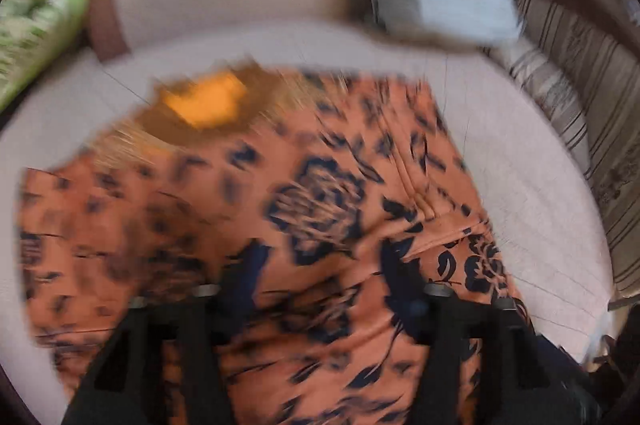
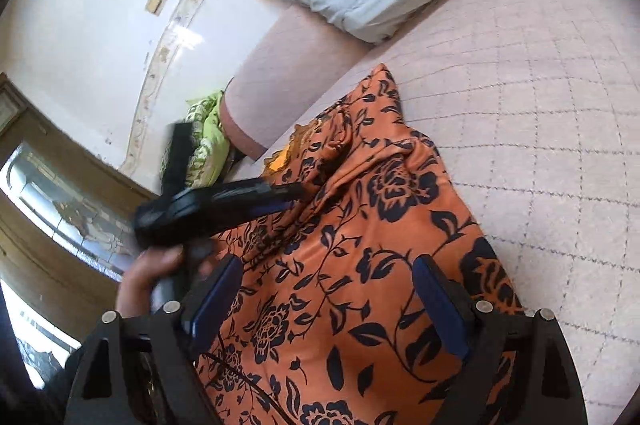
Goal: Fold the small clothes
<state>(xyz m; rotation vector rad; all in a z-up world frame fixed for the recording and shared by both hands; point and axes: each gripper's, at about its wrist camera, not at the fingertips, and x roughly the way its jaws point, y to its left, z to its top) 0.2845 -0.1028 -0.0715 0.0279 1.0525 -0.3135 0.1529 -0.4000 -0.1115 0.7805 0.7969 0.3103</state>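
Folding: the orange garment (image 2: 360, 225) lies flat on the bed (image 2: 540, 105), collar at 11 o'clock.
Left gripper (image 1: 320, 265): jaws wide, holding nothing.
Right gripper (image 2: 328, 289): jaws wide, empty.
Advice: pinch 2 hem corners evenly, lift together.

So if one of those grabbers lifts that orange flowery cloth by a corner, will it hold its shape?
Probably not. The orange floral garment already lies in soft folds and ridges on the quilted bed cover, so it would likely droop. It looks thin, so probably light. Pushed, it would likely bunch up rather than slide flat.
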